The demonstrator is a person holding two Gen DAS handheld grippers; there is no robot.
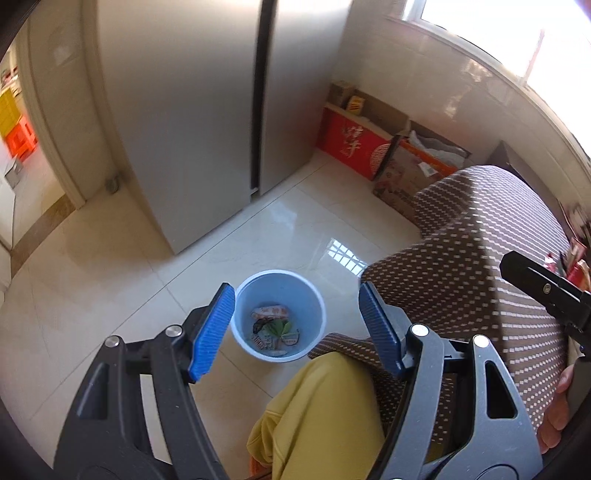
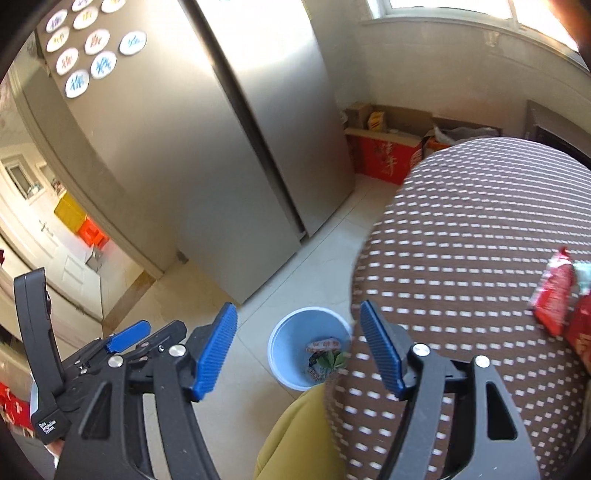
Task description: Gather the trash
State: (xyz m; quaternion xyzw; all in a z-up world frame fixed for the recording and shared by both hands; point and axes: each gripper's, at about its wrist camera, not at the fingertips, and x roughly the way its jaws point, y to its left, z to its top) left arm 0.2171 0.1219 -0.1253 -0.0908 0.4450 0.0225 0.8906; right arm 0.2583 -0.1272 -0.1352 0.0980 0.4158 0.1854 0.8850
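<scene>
Two grippers hang over a pale tiled floor (image 1: 110,295), both with their blue pads spread apart and nothing between them. Farthest left, a doorway (image 1: 22,155) opens onto another room with orange and yellow crates (image 1: 18,125). Next comes a tall silver fridge (image 1: 184,110), its side carrying round magnets (image 2: 88,48) in the right wrist view. In front of the fridge, on the floor, stands a light blue bin (image 1: 279,314), just beside the near edge of a round table covered in a brown cloth with white dashes (image 1: 461,277). Inside the bin lie crumpled wrappers (image 1: 273,332), one with a green leaf print. The left gripper (image 1: 295,328) is above the bin, which shows between its open jaws; a yellow trouser knee (image 1: 325,413) sits below it. The right gripper (image 2: 299,350) hovers at the table's left edge, with the bin partly hidden behind the cloth. Behind the table, against the wall under a window (image 1: 498,33), stand a red carton (image 1: 351,144) and brown cardboard boxes (image 1: 410,173). At the table's right edge lie red snack packets (image 2: 554,295), well apart from the bin.
</scene>
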